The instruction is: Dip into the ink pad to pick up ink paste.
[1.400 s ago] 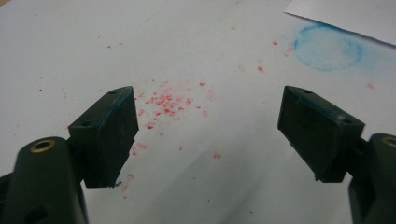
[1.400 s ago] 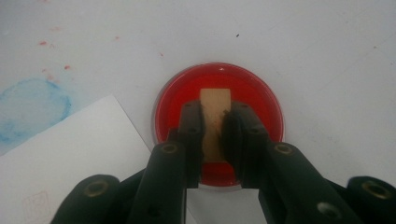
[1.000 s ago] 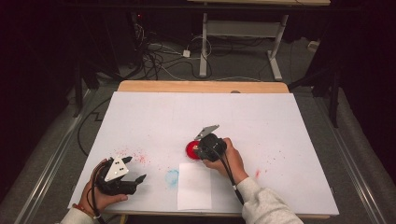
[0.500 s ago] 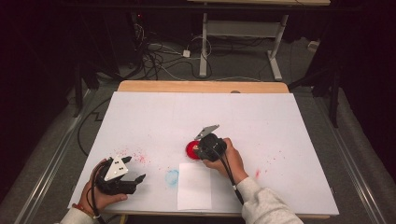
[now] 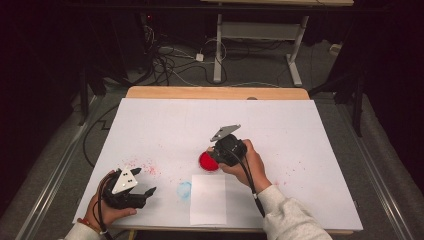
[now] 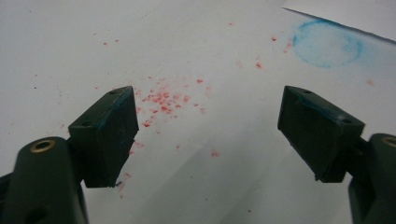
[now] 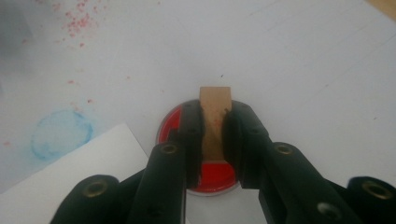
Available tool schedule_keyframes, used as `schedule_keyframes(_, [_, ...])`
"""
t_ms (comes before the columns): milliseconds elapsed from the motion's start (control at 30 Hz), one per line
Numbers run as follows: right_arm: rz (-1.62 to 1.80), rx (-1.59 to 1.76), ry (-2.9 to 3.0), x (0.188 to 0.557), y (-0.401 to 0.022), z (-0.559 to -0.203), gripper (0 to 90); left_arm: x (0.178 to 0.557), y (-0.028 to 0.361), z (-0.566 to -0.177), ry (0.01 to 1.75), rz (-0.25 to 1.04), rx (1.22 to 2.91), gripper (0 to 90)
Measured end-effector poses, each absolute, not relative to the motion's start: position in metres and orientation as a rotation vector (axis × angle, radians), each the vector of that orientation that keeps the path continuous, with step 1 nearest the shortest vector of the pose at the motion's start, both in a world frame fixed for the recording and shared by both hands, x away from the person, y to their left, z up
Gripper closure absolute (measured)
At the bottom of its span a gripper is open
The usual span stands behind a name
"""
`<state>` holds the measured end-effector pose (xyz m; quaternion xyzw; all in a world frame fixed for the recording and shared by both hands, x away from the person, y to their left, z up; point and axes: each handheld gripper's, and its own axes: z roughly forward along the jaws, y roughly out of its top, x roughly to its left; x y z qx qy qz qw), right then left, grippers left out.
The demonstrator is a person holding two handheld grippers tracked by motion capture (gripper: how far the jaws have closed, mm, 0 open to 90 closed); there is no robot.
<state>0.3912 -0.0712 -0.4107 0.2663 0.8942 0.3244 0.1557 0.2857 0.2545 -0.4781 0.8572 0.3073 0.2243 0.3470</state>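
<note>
Wooden block (image 7: 215, 122) clamped between jaws of right hand-held gripper (image 7: 214, 135), long axis along the jaws, far end pointing away, directly over red ink pad (image 5: 207, 161) near tabletop (image 5: 165, 125) centre. Left hand-held gripper (image 6: 208, 135) wide open, empty, above red specks (image 6: 163, 100). White paper (image 5: 208, 199) just beside pad.

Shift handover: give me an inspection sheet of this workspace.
Surface: white sheet over a wooden table, with red specks and a blue ring stain.
Job's things: red ink pad, wooden stamp, white paper.
Clutter: nothing seen.
Grippers: right gripper shut on the stamp over the pad; left gripper open, empty.
Cables: one trails from the right gripper; loose floor cables.
Surroundings: dark room, white desk frame.
</note>
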Motion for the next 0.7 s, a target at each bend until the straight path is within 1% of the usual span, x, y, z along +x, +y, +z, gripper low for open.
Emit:
schedule_keyframes(133, [0.916,0.760,2.559,0.393,-0.071,-0.408,76.0,0.286,0.254,-0.478,0.794,0.582,2.226,19.5])
schedule_keyframes(400, [0.843,0.808,2.610,0.405,-0.068,-0.435,76.1,0.286,0.255,-0.479,0.795,0.578,2.227,19.5])
schedule_keyframes(700, [0.790,0.798,2.646,0.410,-0.064,-0.451,76.1,0.286,0.255,-0.479,0.792,0.575,2.233,19.5])
